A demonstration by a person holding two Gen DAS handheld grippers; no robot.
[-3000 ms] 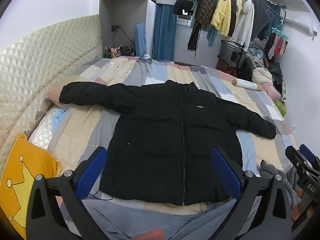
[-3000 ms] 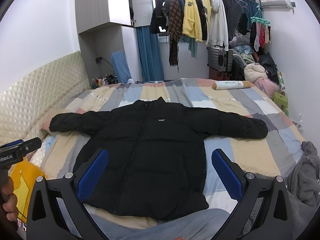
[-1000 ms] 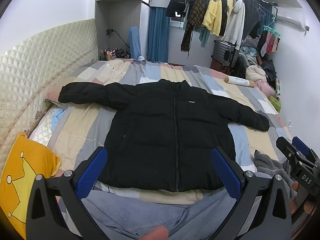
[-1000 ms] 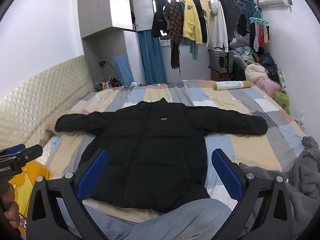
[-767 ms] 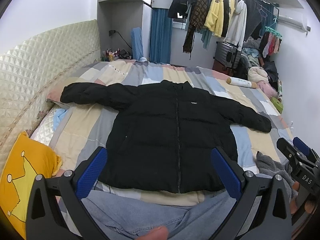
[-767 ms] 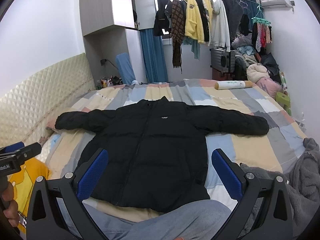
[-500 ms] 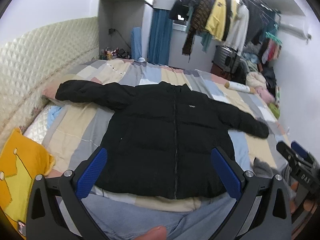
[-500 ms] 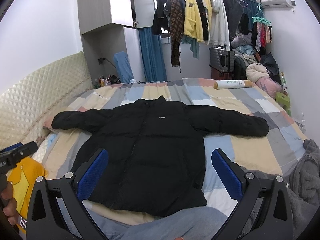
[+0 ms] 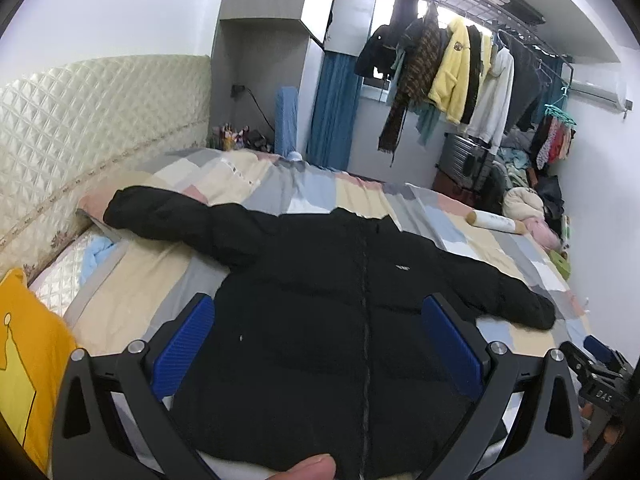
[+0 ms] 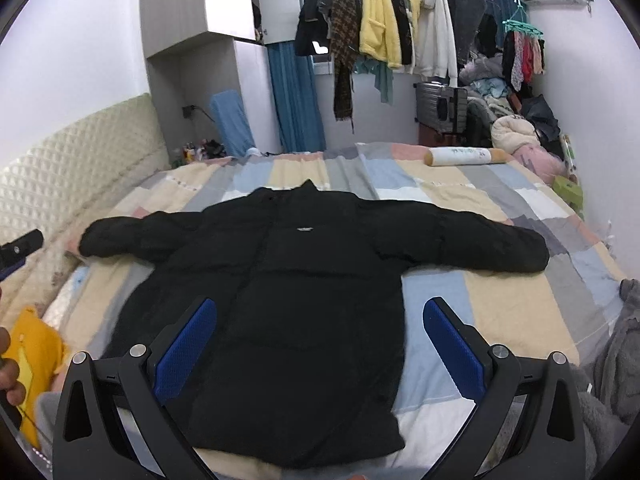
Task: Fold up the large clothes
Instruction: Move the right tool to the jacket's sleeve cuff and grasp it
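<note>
Black puffer jacket being viewed flat on the patchwork bedspread

Its hem is being cut off by the frame edge; the small white chest label cannot be read. The collar is pointing away, sleeves spread sideways. Left gripper and right gripper are being held wide apart, empty, above it.

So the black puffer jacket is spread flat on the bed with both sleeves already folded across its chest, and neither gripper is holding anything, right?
Not quite. The black puffer jacket lies flat on the bed, but both sleeves stretch straight out to the sides, unfolded, as the right wrist view shows. The left gripper and right gripper are indeed open and hold nothing.
</note>
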